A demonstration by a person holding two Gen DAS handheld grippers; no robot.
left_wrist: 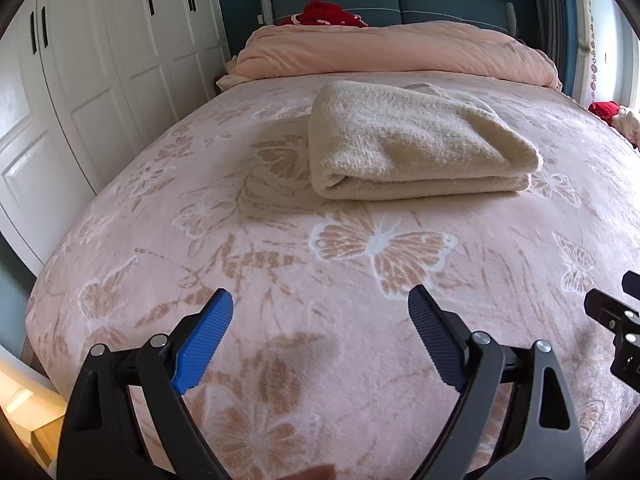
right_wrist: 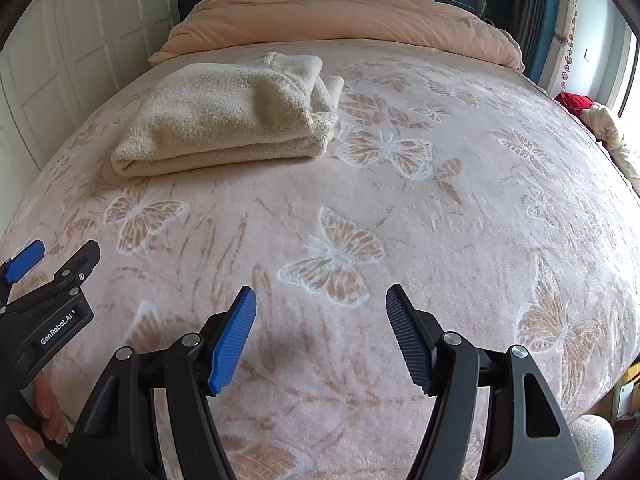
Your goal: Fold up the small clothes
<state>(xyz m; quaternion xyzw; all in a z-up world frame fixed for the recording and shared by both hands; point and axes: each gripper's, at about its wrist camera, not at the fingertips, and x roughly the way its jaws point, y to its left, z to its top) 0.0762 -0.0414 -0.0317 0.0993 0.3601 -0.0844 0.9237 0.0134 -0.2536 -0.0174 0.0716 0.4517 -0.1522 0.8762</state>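
right wrist alone shows folded sweater (right_wrist: 224, 116) collar; both grippers' fingers (right_wrist: 234, 340) spread, empty.

Folded sweaters: we count one (left_wrist: 416, 140) at 12 o'clock
Hand-held grippers: we count two, left (left_wrist: 320, 308), right (right_wrist: 322, 304)
Beds: one (left_wrist: 280, 264)

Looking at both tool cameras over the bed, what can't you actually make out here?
- Cream garment: folded, so its type and inner layers are hidden in both views.
- Red fabric at the headboard: mostly behind the peach duvet; what it is cannot be told.
- Red and white items at the bed's right side: cut off by the fisheye rim.
- Right tool: only a sliver shows in the left view.
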